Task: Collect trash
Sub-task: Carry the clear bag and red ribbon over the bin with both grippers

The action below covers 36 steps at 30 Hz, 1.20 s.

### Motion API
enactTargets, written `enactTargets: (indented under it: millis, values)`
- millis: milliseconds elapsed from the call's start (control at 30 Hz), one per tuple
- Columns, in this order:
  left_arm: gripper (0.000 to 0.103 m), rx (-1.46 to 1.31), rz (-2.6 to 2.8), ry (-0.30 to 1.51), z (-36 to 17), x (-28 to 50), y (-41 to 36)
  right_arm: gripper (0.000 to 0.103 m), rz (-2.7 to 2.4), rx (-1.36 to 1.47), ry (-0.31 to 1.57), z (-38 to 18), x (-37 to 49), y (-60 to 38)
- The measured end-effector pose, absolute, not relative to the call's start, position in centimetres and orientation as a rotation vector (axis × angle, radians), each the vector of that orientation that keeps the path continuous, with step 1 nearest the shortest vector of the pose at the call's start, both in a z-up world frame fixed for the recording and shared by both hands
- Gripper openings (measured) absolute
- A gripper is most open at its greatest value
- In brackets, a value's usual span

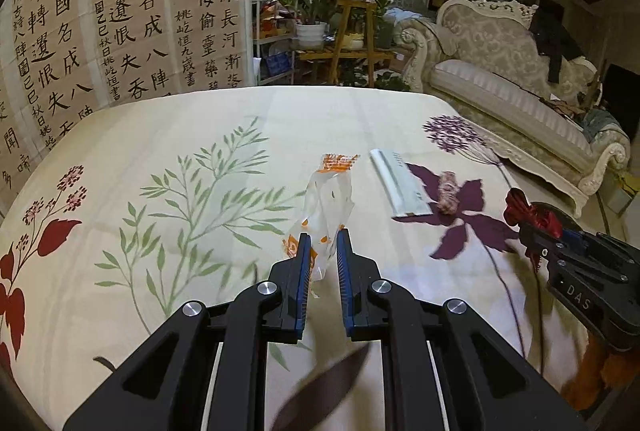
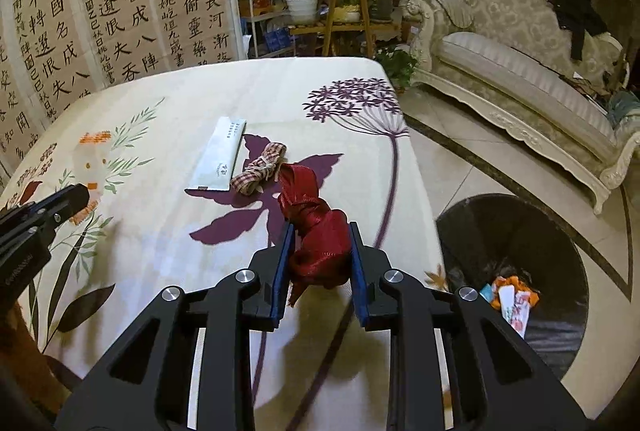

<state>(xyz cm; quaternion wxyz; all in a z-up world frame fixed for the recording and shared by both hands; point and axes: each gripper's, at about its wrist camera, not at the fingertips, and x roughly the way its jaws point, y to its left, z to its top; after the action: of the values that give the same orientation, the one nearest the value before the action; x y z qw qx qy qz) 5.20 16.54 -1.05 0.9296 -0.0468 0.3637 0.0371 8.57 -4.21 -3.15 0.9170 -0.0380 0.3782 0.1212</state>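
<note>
Floral tablecloth (image 2: pixel 168 231) fills both frames; lower right sits a black bin (image 2: pixel 520 231) holding wrappers; right gripper (image 2: pixel 320 231) clamps a red ribbon (image 2: pixel 316 231) at centre; left gripper (image 1: pixel 322 241) pinches a clear wrapper (image 1: pixel 326 199) mid-frame.

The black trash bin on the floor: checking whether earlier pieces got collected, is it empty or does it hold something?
Not empty. The black trash bin holds colourful crumpled wrappers at its bottom.
</note>
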Motion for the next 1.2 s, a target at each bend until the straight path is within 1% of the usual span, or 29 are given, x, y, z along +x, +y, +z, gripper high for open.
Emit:
enactTargets:
  millis: [333,600,900,1200]
  values:
    - [0.014,-0.068,-0.027,0.730,-0.7,3.9,11.8,0.025,0.134,-0.008,0.735,-2.5,5.6,-9.2]
    - [0.014,-0.048,-0.138,0.718,-0.3,3.8,6.3,0.025,0.038,0.053,0.714,-2.5,4.3,-14.1]
    - [0.014,0.000,-0.248,0.705,-0.2,4.3,0.2,0.025,-0.062,0.107,0.689,-2.6,3.9,-19.0]
    - [0.014,0.033,-0.316,0.705,-0.5,5.8,-4.4,0.025,-0.115,0.141,0.678,-3.0,4.6,-21.9]
